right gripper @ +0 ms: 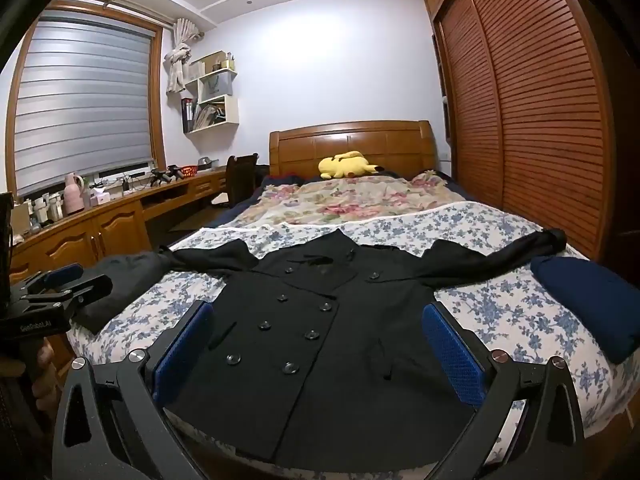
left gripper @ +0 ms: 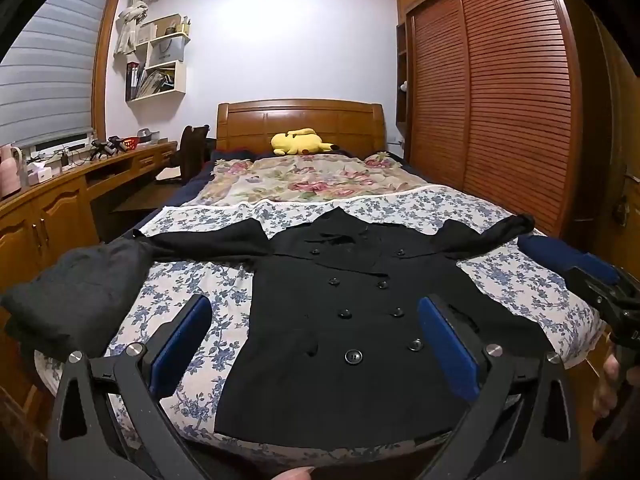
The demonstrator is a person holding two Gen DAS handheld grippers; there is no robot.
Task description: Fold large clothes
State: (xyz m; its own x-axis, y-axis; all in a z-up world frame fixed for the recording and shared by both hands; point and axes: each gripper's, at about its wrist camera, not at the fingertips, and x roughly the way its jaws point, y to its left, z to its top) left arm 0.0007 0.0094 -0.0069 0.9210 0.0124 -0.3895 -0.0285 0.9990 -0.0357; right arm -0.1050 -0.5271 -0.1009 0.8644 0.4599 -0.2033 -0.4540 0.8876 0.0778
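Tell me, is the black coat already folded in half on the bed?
No, the black coat lies flat with both sleeves spread out on the bed.

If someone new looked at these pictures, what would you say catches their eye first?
Most likely the black double-breasted coat, spread flat with sleeves out across the blue-flowered sheet at the bed's foot. Next, the yellow plush toy by the wooden headboard. Both grippers, left and right, stand open above the coat's hem.

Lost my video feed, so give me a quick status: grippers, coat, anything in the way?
Left gripper and right gripper open, empty, above bed's foot. Black coat flat, buttoned, sleeves spread. Folded grey garment at left sleeve end, folded navy garment near right sleeve.
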